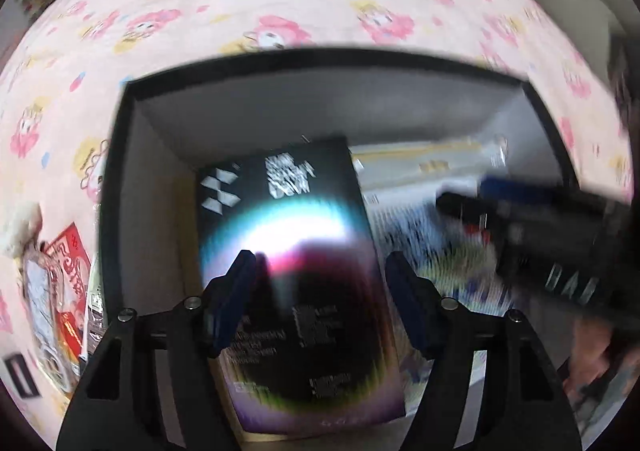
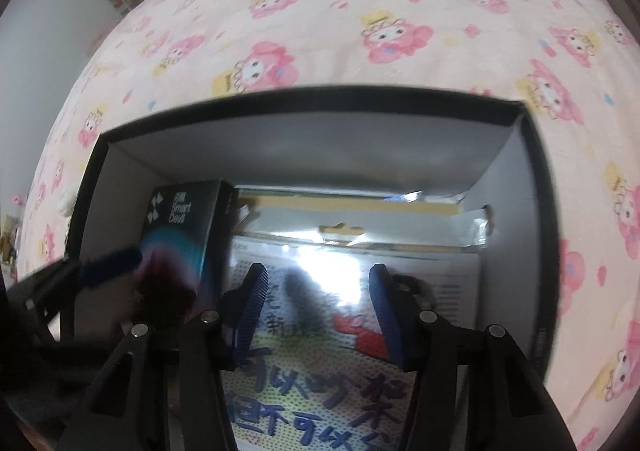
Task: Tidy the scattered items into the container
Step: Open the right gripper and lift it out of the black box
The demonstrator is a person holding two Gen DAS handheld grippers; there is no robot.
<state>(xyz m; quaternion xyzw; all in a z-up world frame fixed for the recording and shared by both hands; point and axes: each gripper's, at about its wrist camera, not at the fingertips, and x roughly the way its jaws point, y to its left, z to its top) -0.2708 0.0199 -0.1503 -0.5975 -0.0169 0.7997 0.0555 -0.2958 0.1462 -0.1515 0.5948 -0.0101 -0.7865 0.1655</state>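
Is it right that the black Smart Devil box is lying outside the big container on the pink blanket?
Not quite. The black Smart Devil box is inside the big container, against its left wall, not out on the pink blanket. The right wrist view shows it clearly.

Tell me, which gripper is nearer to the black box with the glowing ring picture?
Left. The left gripper hangs directly over the black box inside the container. The right gripper hangs beside it, over the plastic packet.
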